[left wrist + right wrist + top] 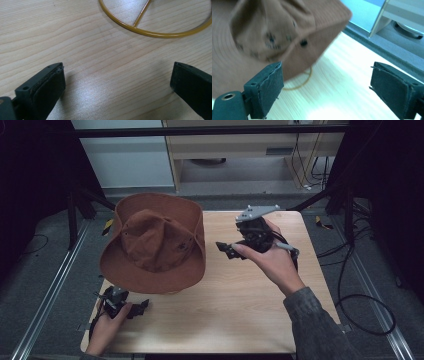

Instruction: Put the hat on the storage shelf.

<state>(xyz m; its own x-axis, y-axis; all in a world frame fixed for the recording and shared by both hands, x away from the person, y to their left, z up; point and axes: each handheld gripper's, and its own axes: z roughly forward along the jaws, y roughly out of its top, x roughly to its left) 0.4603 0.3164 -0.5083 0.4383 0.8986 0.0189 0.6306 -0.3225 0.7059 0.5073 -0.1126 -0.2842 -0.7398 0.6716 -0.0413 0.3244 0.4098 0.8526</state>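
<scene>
On the left half of the wooden table [240, 295] sat the brown hat [155, 245], perched on a yellow wire stand [150, 31]. Soft, floppy cloth, light I judged (brim edge the best hold). My right gripper [227, 248] and left gripper [140, 307] both stood spread, empty.

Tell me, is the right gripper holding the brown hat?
No, the right gripper is open, its fingers apart over bare wood beside the brown hat.
</scene>
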